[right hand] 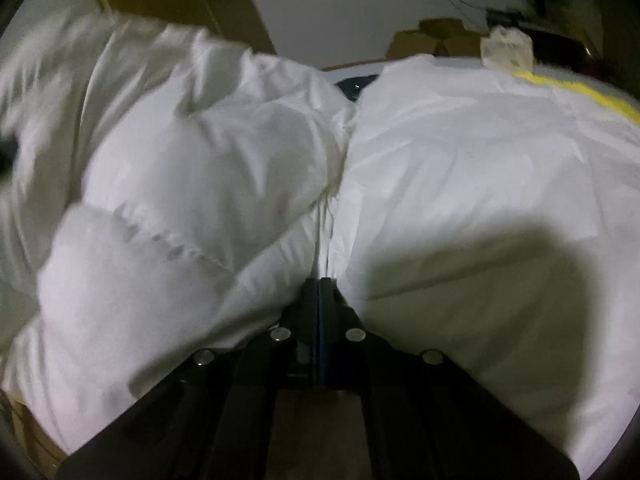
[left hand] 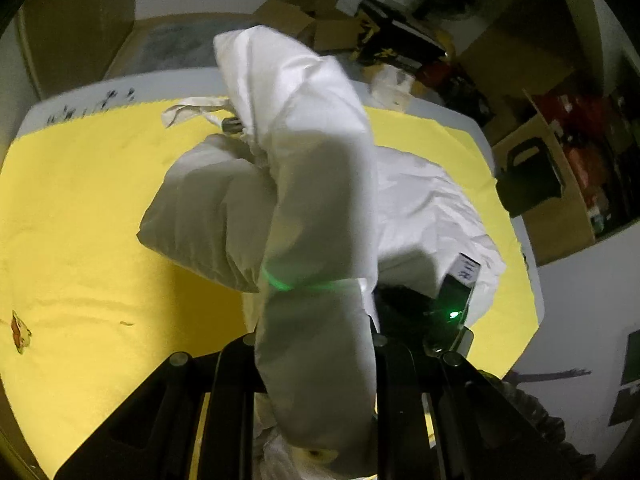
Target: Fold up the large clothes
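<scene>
A white puffy jacket lies on a yellow cloth spread over the table. My left gripper is shut on a thick padded part of the jacket, which is lifted and stands up in front of the camera, hiding the fingertips. In the right wrist view the jacket fills the frame. My right gripper is shut, its jaws pressed together, with a thin fold of the jacket gathered at its tip. A black device with a green light rests against the jacket's right side.
Cardboard boxes and a black and yellow item stand behind the table. More boxes sit at the right. A pale strap lies on the cloth's far side. A small orange patch marks the cloth's left edge.
</scene>
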The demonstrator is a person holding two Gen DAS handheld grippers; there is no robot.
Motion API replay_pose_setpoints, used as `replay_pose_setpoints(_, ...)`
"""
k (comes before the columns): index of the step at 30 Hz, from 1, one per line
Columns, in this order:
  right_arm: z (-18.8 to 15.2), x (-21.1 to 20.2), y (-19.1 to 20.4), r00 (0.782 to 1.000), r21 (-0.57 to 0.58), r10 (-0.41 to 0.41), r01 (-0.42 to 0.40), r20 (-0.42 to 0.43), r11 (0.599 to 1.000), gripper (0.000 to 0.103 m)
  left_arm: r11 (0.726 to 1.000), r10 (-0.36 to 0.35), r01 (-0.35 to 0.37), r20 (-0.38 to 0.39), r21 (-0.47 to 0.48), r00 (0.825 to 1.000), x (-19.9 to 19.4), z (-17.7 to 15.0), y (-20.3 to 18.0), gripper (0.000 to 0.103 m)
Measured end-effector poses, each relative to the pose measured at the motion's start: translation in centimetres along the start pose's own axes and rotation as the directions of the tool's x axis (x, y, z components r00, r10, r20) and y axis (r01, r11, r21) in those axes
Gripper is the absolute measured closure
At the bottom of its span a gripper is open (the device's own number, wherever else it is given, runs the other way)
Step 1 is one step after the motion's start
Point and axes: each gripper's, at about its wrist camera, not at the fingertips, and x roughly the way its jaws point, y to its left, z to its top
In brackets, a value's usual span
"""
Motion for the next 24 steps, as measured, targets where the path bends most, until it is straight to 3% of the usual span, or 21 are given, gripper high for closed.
replay_pose_setpoints(2,0.5,-0.5,-0.8,0.998,0.027,0.057,-0.056,-0.027,0.998,0.103,1.0,0.015,-0.015,0.005,0.003,1.0,-0.4,0.5,-2.0,0.086)
replay_pose_setpoints(3,0.7,-1.8,-2.5,0.992,0.112,0.124,-0.12,-0.03,0.986,0.103,1.0,0.024,-0.024,0.007,0.004,1.0,-0.5,0.9,-3.2,0.086)
replay_pose_setpoints(5,0.8,-4.7,-4.6,0.985,0.191,0.171,-0.174,0.036,0.966,0.103,0.999,0.038,-0.038,0.006,0.01,0.999,-0.5,1.5,-5.2,0.086)
replay_pose_setpoints(7,1.0,-8.9,-7.3,0.987,0.194,0.105,-0.127,0.123,0.973,0.102,0.998,0.057,-0.057,0.003,0.01,0.998,-0.5,2.3,-7.3,0.086)
replay_pose_setpoints(9,0.9,-12.0,-11.3,0.986,0.246,0.055,-0.093,0.156,0.965,0.101,0.998,0.065,-0.065,0.001,0.009,0.998,-0.1,3.0,-9.5,0.086)
replay_pose_setpoints(14,-0.7,-14.5,-18.3,0.988,0.324,0.043,-0.09,0.149,0.942,0.096,0.996,0.088,-0.087,-0.011,0.005,0.996,2.2,4.6,-16.4,0.086)
replay_pose_setpoints(20,-3.4,-12.5,-21.3,0.973,0.39,0.187,-0.226,0.136,0.892,0.099,0.989,0.149,-0.149,-0.022,0.009,0.989,10.0,5.4,-24.9,0.085)
replay_pose_setpoints(22,-3.6,-12.5,-21.6,0.965,0.4,0.21,-0.256,0.156,0.88,0.099,0.977,0.211,-0.209,-0.029,0.05,0.977,13.2,4.8,-27.8,0.083)
replay_pose_setpoints(24,-4.2,-13.4,-22.7,0.957,0.421,0.229,-0.285,0.178,0.861,0.099,0.956,0.282,-0.279,-0.024,0.086,0.959,16.4,4.1,-30.2,0.073)
